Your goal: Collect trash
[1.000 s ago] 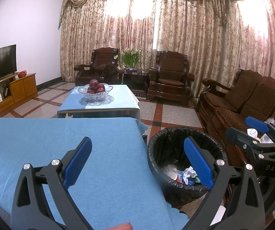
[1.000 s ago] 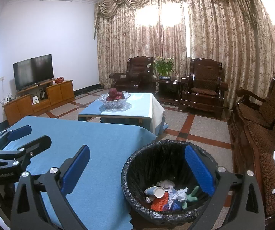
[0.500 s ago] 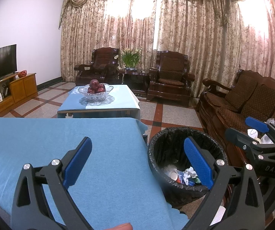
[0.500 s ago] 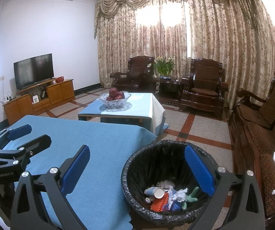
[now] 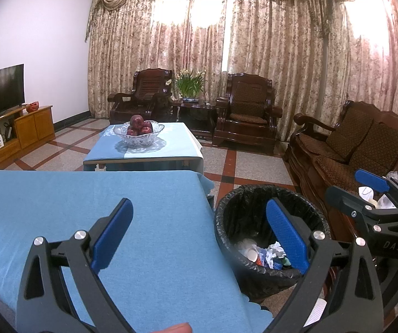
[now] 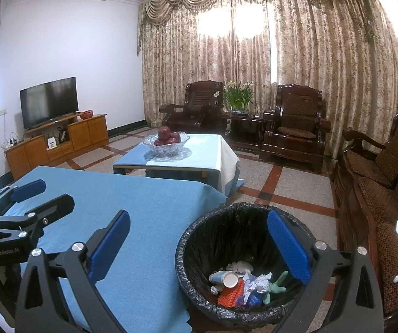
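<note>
Left wrist view: we see both grippers idle above the near bench — its blue cloth bare of litter. Across the last second nothing has shifted; views match frame for frame, so we judge the collecting is finished or paused, no item in transit.

Left gripper: jaws spread wide, nothing between them. Right gripper: likewise released and empty, hanging over the near rim of the bin, which stands on the floor just right of the bench.

The trash lies at the bottom of the bin, well below the rim:
- a pale blue paper cup on its side, white mouth toward us
- crumpled white paper
- something orange and knitted-looking, something green beside it
- blue scraps, too jumbled to name

Black liner glossy, folded over the rim; the bin is far from full.

Far side: a second bench with a glass fruit bowl — fruit, not rubbish. On the sofa at right, near edge, some white items; we cannot tell whether they count as trash.
</note>
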A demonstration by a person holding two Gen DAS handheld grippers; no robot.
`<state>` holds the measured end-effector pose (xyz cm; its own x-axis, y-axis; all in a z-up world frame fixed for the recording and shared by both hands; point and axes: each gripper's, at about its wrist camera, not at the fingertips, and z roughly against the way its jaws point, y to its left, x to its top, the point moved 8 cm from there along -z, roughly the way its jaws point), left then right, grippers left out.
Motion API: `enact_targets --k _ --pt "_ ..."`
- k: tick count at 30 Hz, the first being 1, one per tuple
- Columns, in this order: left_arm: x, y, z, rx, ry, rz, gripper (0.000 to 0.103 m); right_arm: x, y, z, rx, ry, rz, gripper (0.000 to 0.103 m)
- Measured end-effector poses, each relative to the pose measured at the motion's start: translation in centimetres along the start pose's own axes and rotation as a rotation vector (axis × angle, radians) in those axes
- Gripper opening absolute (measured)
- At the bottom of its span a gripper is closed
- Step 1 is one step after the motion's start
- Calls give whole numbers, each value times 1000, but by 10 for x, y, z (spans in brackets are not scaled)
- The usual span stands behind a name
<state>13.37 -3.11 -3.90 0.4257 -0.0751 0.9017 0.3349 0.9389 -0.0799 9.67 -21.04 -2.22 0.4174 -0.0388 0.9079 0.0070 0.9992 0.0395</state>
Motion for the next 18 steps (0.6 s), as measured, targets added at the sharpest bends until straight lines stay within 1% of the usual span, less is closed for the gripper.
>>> enact_targets --k 18 --pt "0 0 1 1 2 0 94 1 2 0 1 2 1 97"
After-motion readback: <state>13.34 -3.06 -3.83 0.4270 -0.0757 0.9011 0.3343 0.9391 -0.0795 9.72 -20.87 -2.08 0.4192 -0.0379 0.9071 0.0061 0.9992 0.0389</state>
